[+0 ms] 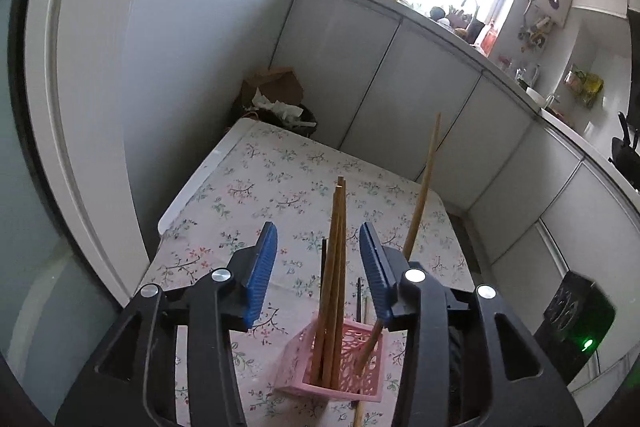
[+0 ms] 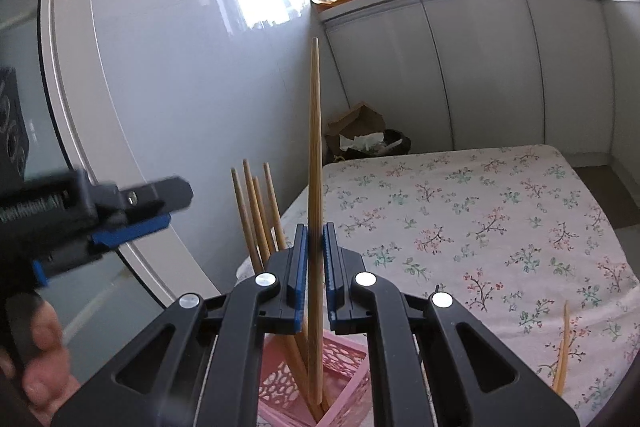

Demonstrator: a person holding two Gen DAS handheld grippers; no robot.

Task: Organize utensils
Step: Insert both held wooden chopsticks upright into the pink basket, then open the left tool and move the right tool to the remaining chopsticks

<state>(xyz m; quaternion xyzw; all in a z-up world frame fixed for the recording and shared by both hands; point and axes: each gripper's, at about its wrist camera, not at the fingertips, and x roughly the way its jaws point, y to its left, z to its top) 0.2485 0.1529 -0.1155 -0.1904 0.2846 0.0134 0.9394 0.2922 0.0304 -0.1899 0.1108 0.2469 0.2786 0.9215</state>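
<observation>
1. The right gripper [image 2: 316, 243] has its blue pads pinched on one wooden chopstick [image 2: 315, 155], held upright with its lower end already inside the pink basket [image 2: 348, 367] at 6 o'clock in the right wrist view. I judge this one almost placed; only the release remains.
2. The left gripper [image 1: 318, 259] has its jaws spread, and nothing is pressed between them. A bundle of chopsticks [image 1: 335, 267] stands in the gap, rising out of the basket [image 1: 340, 383] at 6 o'clock and clear of both pads.
3. So several sticks appear done: the right wrist view shows four of them leaning in the basket at about 8 o'clock of the held one.
4. What is left: a loose wooden stick [image 2: 563, 351] lies on the flowered tablecloth [image 2: 480, 227] at 4 o'clock, and dark thin utensils [image 1: 360, 297] lie just behind the basket.
5. In the way: the leaning bundle crowds the basket mouth, and the two grippers work close together.
6. Farther off, a waste bin with cardboard [image 1: 276, 99] sits at 11 o'clock beyond the table, then white cabinets [image 1: 420, 75] and a cluttered sill.
</observation>
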